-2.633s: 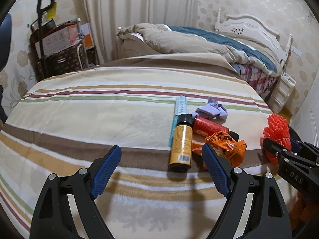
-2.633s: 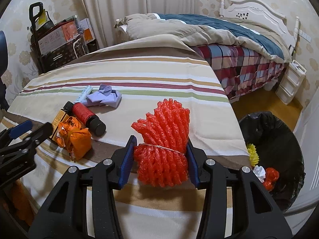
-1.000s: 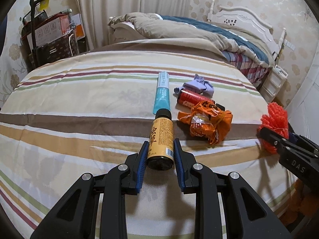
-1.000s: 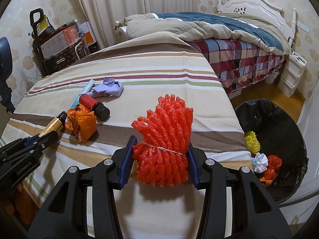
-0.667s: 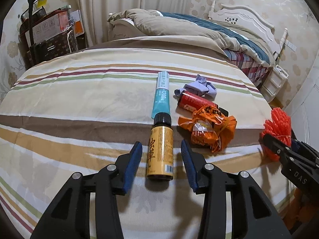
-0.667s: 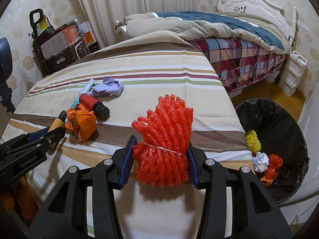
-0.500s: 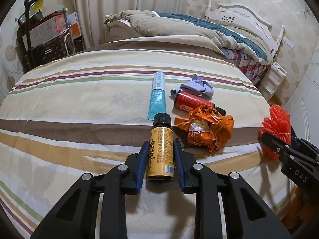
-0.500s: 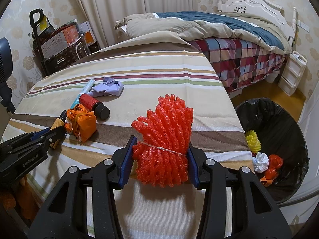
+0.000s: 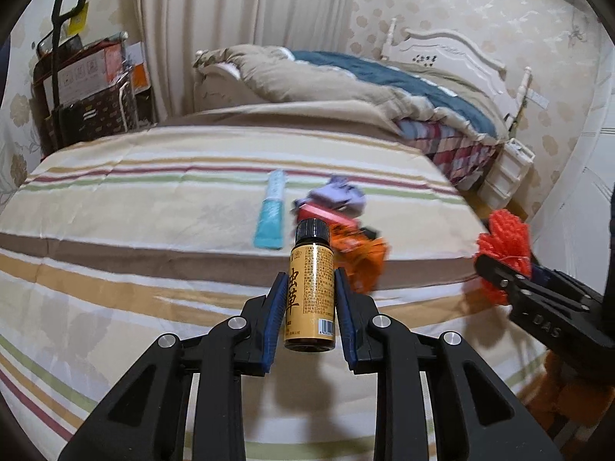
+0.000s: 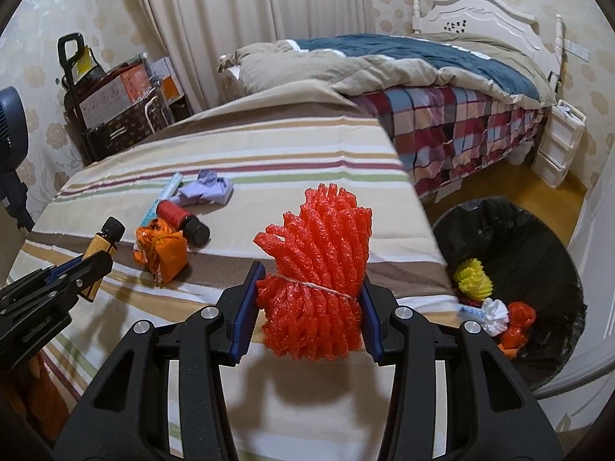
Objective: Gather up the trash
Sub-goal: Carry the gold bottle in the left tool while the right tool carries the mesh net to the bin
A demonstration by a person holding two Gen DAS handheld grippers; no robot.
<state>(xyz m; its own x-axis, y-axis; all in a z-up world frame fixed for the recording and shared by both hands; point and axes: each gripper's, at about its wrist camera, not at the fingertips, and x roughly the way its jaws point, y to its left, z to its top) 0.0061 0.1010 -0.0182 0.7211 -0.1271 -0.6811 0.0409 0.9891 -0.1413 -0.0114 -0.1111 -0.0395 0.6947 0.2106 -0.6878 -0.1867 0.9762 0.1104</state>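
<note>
My left gripper [image 9: 310, 299] is shut on a yellow bottle [image 9: 310, 288] with a black cap and holds it above the striped bedspread [image 9: 115, 230]. It also shows in the right wrist view [image 10: 100, 246]. My right gripper [image 10: 313, 299] is shut on a red foam net bundle [image 10: 315, 280], which also shows in the left wrist view [image 9: 503, 246]. On the bedspread lie an orange wrapper [image 10: 163, 249], a red bottle [image 10: 182, 217], a teal tube [image 9: 271, 217] and a purple cloth [image 10: 207, 190]. A black-lined trash bin [image 10: 538, 238] holding trash stands on the floor at right.
A second bed [image 10: 423, 77] with a plaid skirt and white headboard stands behind. A white drawer unit [image 10: 557, 146] is at far right. A cart with boxes [image 10: 115, 111] stands by the curtain. A fan [image 10: 11, 130] is at left.
My left gripper closed on the yellow bottle, opened briefly, closed again, and has now lifted it off the bedspread. My right gripper keeps holding the red bundle, nearly still.
</note>
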